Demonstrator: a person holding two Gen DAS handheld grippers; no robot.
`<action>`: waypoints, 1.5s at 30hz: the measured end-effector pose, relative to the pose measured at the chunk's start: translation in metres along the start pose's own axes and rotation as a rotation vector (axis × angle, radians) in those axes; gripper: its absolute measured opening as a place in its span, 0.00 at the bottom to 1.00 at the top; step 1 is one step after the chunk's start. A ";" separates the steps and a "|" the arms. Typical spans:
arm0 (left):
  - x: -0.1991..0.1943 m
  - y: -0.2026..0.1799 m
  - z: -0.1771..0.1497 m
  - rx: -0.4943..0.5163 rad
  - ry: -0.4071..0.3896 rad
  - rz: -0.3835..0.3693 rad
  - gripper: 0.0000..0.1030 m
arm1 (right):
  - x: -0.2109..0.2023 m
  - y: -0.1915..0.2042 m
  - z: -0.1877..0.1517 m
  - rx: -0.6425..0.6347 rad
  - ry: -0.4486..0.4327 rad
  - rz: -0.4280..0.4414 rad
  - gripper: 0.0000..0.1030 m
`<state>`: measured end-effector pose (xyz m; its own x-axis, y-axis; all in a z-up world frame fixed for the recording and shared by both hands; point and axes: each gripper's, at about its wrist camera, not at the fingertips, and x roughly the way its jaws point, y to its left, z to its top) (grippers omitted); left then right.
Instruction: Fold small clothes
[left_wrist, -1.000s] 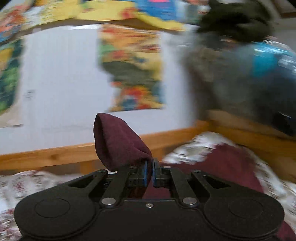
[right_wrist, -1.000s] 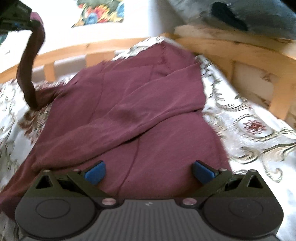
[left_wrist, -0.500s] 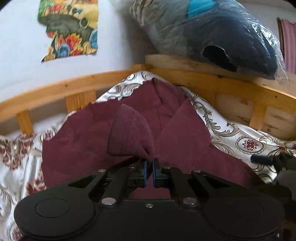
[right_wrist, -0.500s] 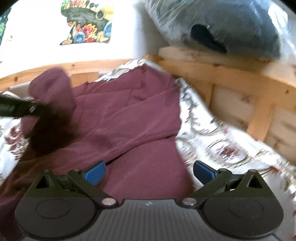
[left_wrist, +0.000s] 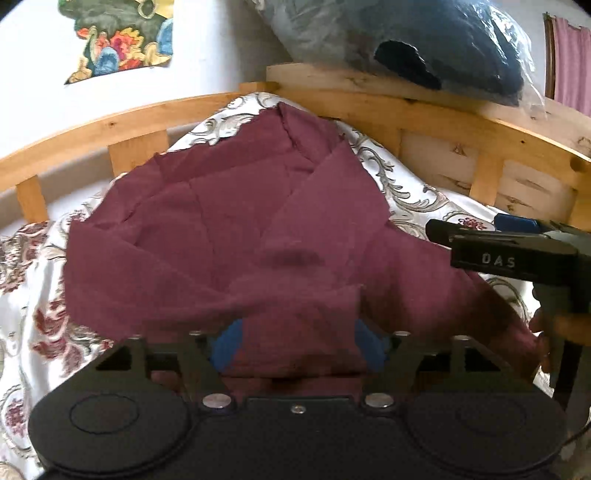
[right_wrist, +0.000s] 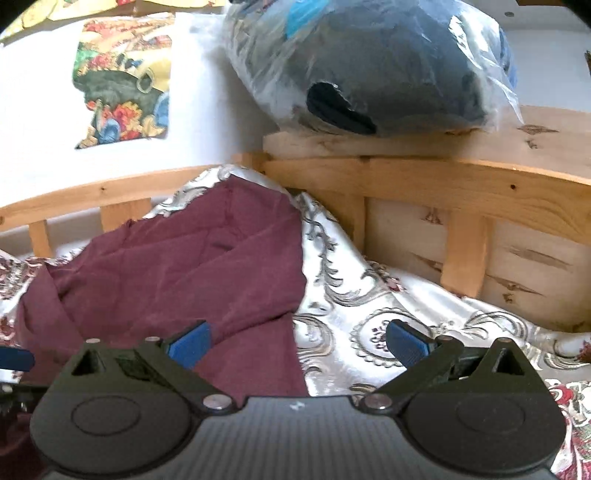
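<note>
Left wrist view showed the maroon garment (left_wrist: 229, 221) spread on the patterned bedspread (left_wrist: 33, 295) of a wooden-railed bed, its length running away from the camera toward the far corner, a sleeve folded slantwise across the body. The left tongs (left_wrist: 299, 347) had just been opening and stood well apart, the released sleeve end lying slack between the blue pads with neither pad pressing on it. Further right, the right tongs (left_wrist: 480, 236) reached in from the edge, over the garment's right border. Right wrist view had the right tongs (right_wrist: 295, 343) wide open and empty, straddling that border: the left pad over maroon cloth, the right over bare bedspread. By my reading, the right hand was nearer that unfolded side, so the next fold should start there.
</note>
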<state>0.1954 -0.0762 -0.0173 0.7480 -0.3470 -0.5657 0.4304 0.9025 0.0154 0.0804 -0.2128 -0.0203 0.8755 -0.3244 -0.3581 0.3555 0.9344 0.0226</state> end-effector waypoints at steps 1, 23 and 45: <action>-0.003 0.005 0.000 -0.002 0.001 0.012 0.71 | -0.001 0.002 0.000 -0.003 -0.004 0.024 1.00; 0.075 0.269 0.080 -0.335 0.228 0.196 0.38 | 0.043 0.043 -0.028 0.062 0.110 0.314 0.72; 0.058 0.253 0.071 -0.381 0.097 0.167 0.30 | 0.009 0.059 -0.032 -0.159 0.083 0.197 0.08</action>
<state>0.3838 0.1136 0.0120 0.7330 -0.1792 -0.6562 0.0764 0.9802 -0.1824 0.0983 -0.1561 -0.0521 0.8906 -0.1267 -0.4367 0.1189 0.9919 -0.0454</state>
